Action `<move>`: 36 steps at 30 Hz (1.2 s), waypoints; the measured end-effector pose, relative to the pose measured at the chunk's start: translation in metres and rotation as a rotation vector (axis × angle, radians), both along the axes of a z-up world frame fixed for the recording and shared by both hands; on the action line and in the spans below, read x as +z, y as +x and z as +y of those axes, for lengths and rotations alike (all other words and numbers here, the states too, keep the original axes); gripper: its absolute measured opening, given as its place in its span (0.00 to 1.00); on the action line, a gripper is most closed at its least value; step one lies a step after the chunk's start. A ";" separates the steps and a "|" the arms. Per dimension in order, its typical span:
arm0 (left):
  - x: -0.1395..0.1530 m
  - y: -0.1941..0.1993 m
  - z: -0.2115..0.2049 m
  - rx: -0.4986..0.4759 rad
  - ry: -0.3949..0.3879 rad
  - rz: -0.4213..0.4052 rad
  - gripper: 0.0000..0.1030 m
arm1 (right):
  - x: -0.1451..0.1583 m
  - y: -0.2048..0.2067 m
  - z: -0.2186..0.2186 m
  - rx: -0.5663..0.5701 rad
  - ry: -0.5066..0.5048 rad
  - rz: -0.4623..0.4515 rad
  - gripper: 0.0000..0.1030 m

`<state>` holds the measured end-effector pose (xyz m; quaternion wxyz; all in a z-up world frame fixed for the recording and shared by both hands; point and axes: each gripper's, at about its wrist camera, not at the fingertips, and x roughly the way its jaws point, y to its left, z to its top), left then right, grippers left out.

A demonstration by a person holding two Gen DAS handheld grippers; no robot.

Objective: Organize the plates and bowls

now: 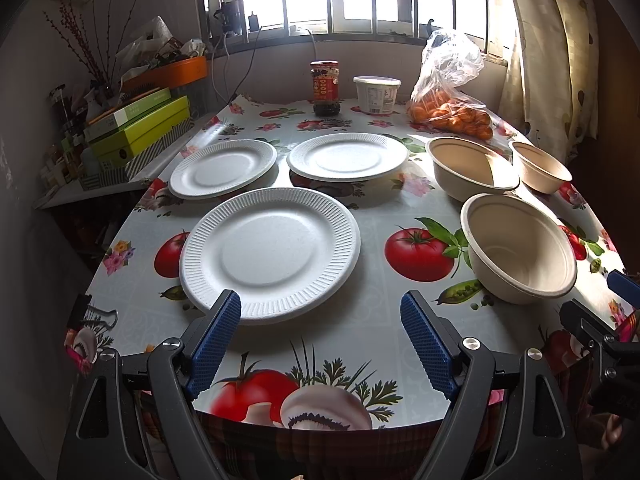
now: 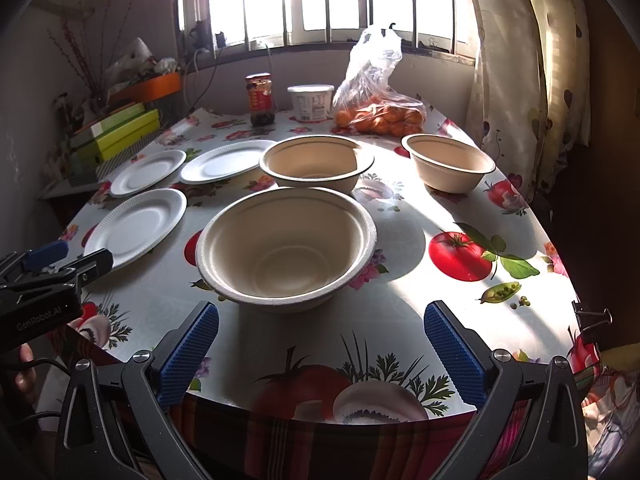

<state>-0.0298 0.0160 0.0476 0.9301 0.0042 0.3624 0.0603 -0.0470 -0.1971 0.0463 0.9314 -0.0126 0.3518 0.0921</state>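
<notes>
Now both tools are hovering spread apart at the near edge of the desk, each gripping nothing.

Ahead of the left tool (image 1: 320,312), three white plates are lying flat and separate on the tomato-print desk (image 1: 376,320): the near plate (image 1: 270,254) is sitting just beyond the tool's left finger, the far-left plate (image 1: 223,168) and far-right plate (image 1: 347,156) are resting side by side behind it. The right tool (image 2: 320,322) is facing three beige bowls, all standing upright: the near bowl (image 2: 286,248) is sitting just in front of its released fingers, the middle bowl (image 2: 316,162) is standing close behind that one, and the far bowl (image 2: 448,162) is standing apart near the right edge. Behind them a sauce jar (image 2: 260,98), a white tub (image 2: 311,102) and a bag of oranges (image 2: 378,114) are lining the window side.
</notes>
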 end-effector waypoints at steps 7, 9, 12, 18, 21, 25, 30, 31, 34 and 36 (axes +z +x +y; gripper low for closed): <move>0.000 -0.001 0.000 0.001 0.001 -0.002 0.80 | 0.000 0.000 0.000 0.000 0.000 0.001 1.00; 0.000 -0.001 0.000 0.000 0.000 -0.001 0.80 | 0.000 0.000 0.000 0.000 0.000 0.001 1.00; 0.000 -0.001 0.000 -0.001 0.000 -0.002 0.80 | 0.000 0.000 0.000 0.000 0.000 0.000 1.00; 0.000 -0.002 -0.001 -0.002 0.005 -0.003 0.80 | 0.000 0.000 0.000 -0.001 0.000 0.000 1.00; 0.001 -0.002 -0.001 -0.007 0.003 -0.005 0.80 | 0.000 0.001 0.000 -0.001 -0.001 0.000 1.00; 0.001 -0.001 -0.001 -0.006 0.003 -0.005 0.80 | 0.000 0.000 0.000 -0.003 -0.001 -0.002 1.00; 0.005 0.001 0.002 0.005 0.003 -0.013 0.80 | 0.005 0.002 -0.002 0.000 0.009 -0.017 1.00; 0.006 0.002 0.004 0.007 0.000 -0.016 0.80 | 0.007 0.002 -0.002 0.002 0.012 -0.023 1.00; 0.010 0.005 0.008 0.014 0.003 -0.020 0.80 | 0.013 0.005 -0.001 0.008 0.010 -0.035 1.00; 0.014 0.007 0.011 0.021 0.008 -0.026 0.80 | 0.018 0.008 0.001 0.021 0.017 -0.046 1.00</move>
